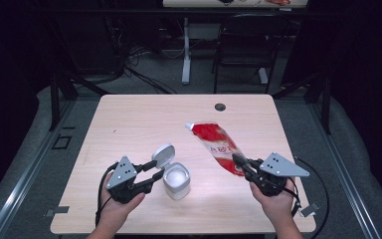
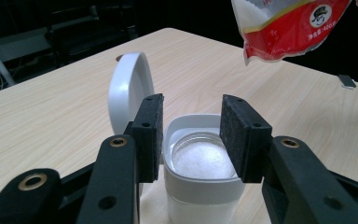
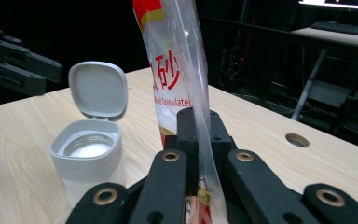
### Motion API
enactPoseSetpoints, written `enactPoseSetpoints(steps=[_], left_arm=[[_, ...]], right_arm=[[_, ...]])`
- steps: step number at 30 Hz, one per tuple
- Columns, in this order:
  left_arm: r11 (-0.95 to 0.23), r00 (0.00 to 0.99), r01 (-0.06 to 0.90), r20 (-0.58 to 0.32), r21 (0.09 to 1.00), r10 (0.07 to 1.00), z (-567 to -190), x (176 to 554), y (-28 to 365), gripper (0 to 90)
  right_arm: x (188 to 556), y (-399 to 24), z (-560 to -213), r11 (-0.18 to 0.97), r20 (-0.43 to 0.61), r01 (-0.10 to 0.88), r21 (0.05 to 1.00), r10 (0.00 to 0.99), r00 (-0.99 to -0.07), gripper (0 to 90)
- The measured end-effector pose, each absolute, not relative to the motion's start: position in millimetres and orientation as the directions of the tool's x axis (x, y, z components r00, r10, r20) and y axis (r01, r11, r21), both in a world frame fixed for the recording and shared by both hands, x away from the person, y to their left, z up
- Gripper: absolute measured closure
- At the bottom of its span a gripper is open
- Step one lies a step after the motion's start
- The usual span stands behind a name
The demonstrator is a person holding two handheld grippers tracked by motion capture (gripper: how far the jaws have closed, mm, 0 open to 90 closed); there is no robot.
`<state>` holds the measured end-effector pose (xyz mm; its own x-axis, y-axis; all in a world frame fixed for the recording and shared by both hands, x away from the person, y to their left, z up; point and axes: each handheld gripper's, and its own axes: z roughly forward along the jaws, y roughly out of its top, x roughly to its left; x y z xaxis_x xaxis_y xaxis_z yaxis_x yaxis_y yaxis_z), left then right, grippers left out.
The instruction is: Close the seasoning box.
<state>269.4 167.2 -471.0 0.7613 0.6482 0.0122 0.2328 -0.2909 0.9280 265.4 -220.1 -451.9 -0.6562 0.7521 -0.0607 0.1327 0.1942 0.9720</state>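
The white jar (image 1: 177, 180) stands near the tabletop's (image 1: 129, 119) front edge, its hinged lid (image 1: 162, 155) flipped up behind. The left gripper (image 1: 151, 175) has its jaws wide, flanking the jar's rim without pressing. The right gripper (image 1: 240, 162) pinches the red sugar bag (image 1: 218, 144) tight, raised right of the jar. A round hole (image 1: 220, 107) lies near the far edge.

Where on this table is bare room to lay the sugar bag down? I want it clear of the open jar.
The far left of the table, beyond the jar and its raised lid, is bare. So is the far right corner past the cable hole. The near middle is crowded: left tongs at the jar, right tongs pinching the bag.
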Motion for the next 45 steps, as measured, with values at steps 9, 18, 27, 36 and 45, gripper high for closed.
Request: enactPoseSetpoints(steps=[9,18,27,36,45], left_arm=[[-0.265,0.74,0.222,0.014,0.938,0.673,-463.3,271.0,179.0,60.0],[-0.242,0.705,0.237,0.004,0.941,0.709,-462.5,274.2,196.6,60.0],[-0.22,0.661,0.263,-0.009,0.939,0.75,-468.4,283.4,213.7,60.0],[-0.22,0.638,0.31,-0.031,0.925,0.77,-481.3,290.9,220.0,60.0],[-0.23,0.637,0.323,-0.031,0.918,0.77,-486.5,290.6,219.7,60.0]], right_arm=[[268.3,-239.0,-462.8,0.172,-0.041,0.163,0.972,0.8,-0.599,88.3],[270.5,-251.4,-472.5,0.164,-0.025,0.193,0.967,0.82,-0.571,88.4],[275.4,-255.9,-483.6,0.197,-0.045,0.231,0.953,0.845,-0.533,88.5],[285.5,-255.2,-497.7,0.207,-0.035,0.273,0.94,0.851,-0.524,88.5],[295.0,-256.1,-505.9,0.203,-0.023,0.297,0.933,0.857,-0.515,88.5]])
